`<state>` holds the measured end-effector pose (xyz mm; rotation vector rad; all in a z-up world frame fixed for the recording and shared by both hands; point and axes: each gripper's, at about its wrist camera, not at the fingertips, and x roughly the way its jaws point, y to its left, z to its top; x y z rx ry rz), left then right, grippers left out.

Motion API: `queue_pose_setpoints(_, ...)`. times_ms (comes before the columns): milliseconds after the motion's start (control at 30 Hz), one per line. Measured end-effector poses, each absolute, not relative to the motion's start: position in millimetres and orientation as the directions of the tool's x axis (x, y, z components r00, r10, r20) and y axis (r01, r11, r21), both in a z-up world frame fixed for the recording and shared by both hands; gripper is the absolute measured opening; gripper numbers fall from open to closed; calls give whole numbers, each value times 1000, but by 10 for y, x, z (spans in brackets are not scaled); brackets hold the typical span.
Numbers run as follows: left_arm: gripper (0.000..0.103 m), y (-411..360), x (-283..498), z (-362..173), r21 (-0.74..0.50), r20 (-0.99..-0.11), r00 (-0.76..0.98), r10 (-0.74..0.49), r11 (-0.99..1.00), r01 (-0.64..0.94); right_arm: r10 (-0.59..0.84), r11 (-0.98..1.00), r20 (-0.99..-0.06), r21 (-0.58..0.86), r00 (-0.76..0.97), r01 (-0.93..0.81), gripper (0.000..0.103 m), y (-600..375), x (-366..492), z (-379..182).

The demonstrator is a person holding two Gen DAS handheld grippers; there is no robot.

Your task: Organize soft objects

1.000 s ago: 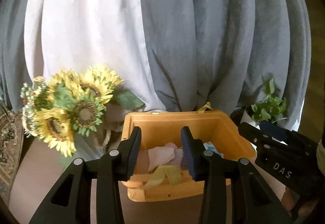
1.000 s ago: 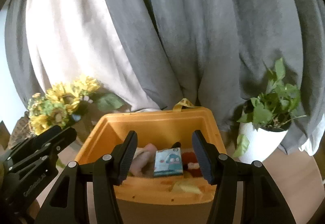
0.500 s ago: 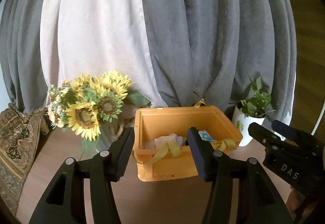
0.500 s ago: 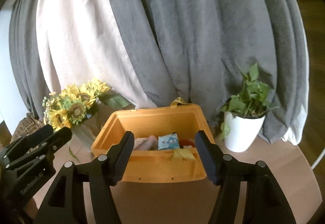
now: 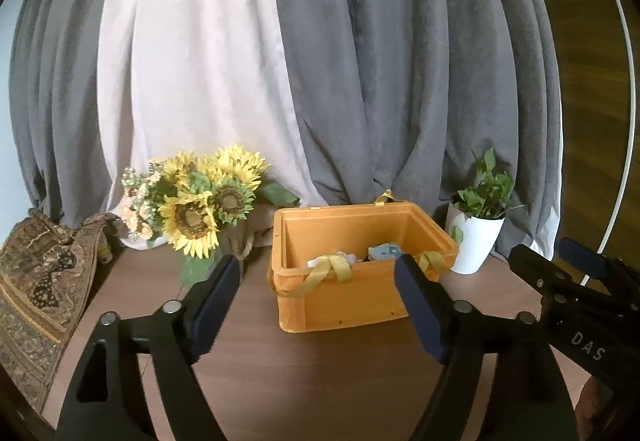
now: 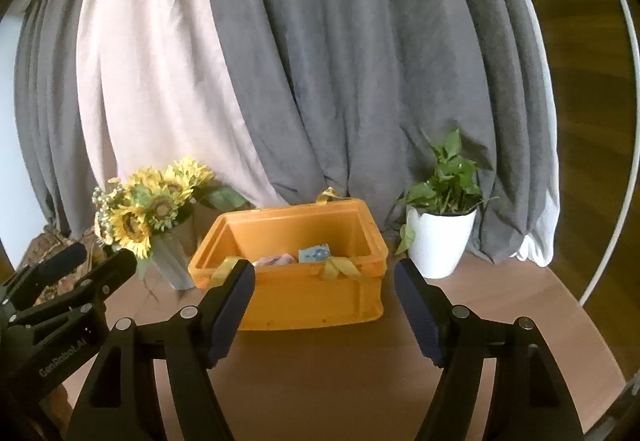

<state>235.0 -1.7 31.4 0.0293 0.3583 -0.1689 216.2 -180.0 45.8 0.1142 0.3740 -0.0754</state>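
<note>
Both the left gripper (image 5: 318, 305) and the right gripper (image 6: 324, 309), whose jaws have just been opening, are held wide and empty short of the orange crate (image 5: 352, 301), where the soft items (image 6: 314, 253) are gathered for tidiness.

- My orange crate (image 5: 344, 301) looks like smooth, matt plastic, with satiny yellow ribbon handles (image 5: 326, 271).
- The table (image 6: 328, 373) is smooth brown wood.
- The grey curtains (image 6: 360, 61) are matt cloth.
- The white pot (image 6: 438, 241) looks glossy.
</note>
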Motion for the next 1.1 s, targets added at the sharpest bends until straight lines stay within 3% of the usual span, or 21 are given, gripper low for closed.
queue_pose_setpoints(100,89,-18,2166,330,-1,-339,929,-146,988,154,-58,990,-360,100,931,100,79,-1825,2013,470)
queue_pose_setpoints(333,98,-37,1675,376,13,-307,943,-125,991,135,-51,991,-335,100,941,90,79,-1884,1593,501)
queue_pose_setpoints(1100,103,-57,57,548,63,-221,969,-110,990,127,-52,991,-257,109,965,82,83,-1969,-28,607)
